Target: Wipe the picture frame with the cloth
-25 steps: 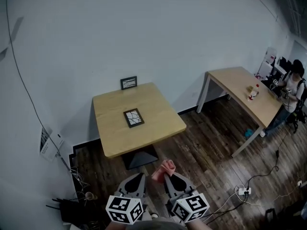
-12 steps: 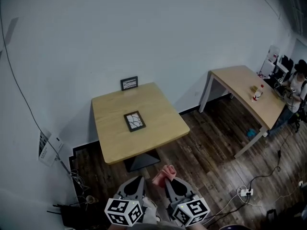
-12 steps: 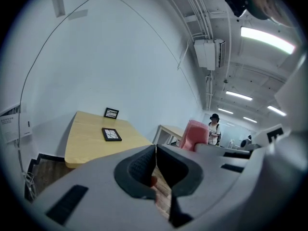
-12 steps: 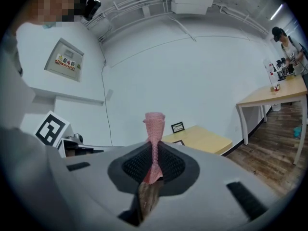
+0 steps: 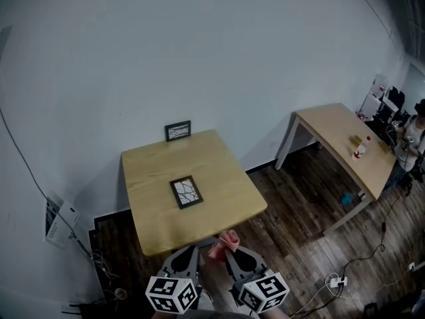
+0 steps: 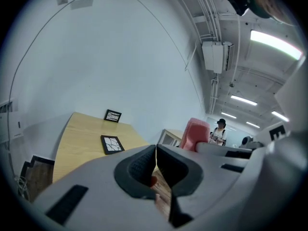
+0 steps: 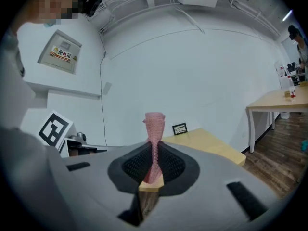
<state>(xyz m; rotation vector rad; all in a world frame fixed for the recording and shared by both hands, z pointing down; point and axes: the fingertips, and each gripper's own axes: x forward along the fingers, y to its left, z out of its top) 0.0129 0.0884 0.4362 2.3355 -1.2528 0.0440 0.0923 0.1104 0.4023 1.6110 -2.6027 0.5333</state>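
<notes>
A dark picture frame (image 5: 186, 192) lies flat in the middle of the light wooden table (image 5: 226, 171); a second frame (image 5: 177, 131) stands against the wall at the table's far edge. Both show in the left gripper view, the flat frame (image 6: 111, 144) nearer than the standing frame (image 6: 113, 115). My right gripper (image 5: 228, 251) hovers just short of the table's near edge, shut on a pink cloth (image 5: 224, 242) that sticks up from its jaws (image 7: 154, 129). Beside it, my left gripper (image 5: 191, 248) is shut with nothing between its pads (image 6: 144, 165).
A longer wooden table (image 5: 345, 141) stands at the right with a bottle (image 5: 362, 148) on it and a person (image 5: 412, 138) at its far end. Cables and a power strip (image 5: 335, 281) lie on the dark wood floor; more clutter lies by the wall at left (image 5: 99, 271).
Both grippers have moved forward together toward the small table, whose near edge now lies just ahead of them. The pink cloth stays pinched in the right gripper.
</notes>
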